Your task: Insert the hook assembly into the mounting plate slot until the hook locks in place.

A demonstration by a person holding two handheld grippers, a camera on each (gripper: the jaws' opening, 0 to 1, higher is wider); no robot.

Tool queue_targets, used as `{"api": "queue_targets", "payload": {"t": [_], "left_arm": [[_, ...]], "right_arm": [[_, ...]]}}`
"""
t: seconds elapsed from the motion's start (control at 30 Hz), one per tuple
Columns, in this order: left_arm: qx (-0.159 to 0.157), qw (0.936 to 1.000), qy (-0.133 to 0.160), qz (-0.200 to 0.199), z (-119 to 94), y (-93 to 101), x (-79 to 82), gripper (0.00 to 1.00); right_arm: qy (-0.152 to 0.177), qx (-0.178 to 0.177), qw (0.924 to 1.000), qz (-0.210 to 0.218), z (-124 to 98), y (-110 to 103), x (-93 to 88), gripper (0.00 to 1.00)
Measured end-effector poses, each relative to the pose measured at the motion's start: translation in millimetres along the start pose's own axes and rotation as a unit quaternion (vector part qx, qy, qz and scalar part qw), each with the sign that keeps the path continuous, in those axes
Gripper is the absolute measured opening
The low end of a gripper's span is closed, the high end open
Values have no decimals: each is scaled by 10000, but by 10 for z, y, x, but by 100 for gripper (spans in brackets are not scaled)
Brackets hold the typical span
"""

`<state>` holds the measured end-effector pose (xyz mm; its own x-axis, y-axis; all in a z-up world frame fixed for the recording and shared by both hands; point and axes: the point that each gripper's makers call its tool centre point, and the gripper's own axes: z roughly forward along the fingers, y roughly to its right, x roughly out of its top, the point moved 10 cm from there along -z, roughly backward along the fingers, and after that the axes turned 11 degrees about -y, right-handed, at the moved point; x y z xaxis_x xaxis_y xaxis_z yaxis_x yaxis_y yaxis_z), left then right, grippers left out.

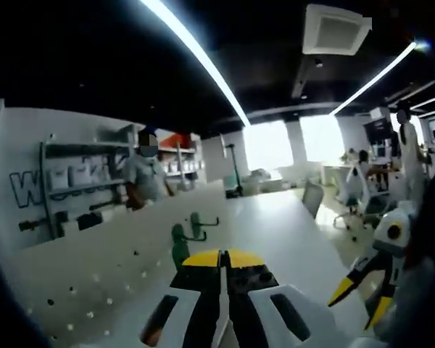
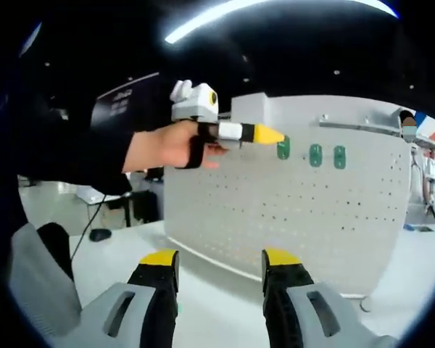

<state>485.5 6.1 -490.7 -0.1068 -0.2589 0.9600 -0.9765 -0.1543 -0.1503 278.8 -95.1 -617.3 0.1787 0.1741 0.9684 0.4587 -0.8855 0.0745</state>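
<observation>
Left gripper view: hook (image 1: 180, 250) half-hidden behind fingers (image 1: 203, 259).

Pegboard (image 2: 304, 217): white, dotted with dark holes. Hooks (image 2: 315, 154): green. Left gripper (image 2: 264, 134): white-black, yellow-tipped. Desk (image 1: 275, 232): white.

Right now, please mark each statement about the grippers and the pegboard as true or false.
1. The right gripper has its jaws apart with nothing between them. True.
2. The left gripper is wide open. False: its yellow tips meet, jaws shut.
3. Three green hooks sit in a row on the white pegboard. True.
4. The left gripper's tip points away from the pegboard. False: in the right gripper view it points at the hook row.
</observation>
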Motion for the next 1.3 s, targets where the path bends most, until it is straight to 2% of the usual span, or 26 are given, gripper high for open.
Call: {"api": "queue_targets", "payload": {"t": [0.27,0.47,1.03,1.3], "left_arm": [[43,9998,-126,140,97,-159,-27,2],[13,9997,-114,210,124,-216,28,2],[96,9996,-163,201,112,-315,37,2],[177,9994,-214,198,147,-304,29,2]], "right_arm": [[-61,-29,9999,96,19,33,-25,46],[-88,-40,9999,142,32,46,-28,45],[-99,-94,9997,213,13,52,-32,45],[-83,-99,9997,215,6,61,-16,45]]}}
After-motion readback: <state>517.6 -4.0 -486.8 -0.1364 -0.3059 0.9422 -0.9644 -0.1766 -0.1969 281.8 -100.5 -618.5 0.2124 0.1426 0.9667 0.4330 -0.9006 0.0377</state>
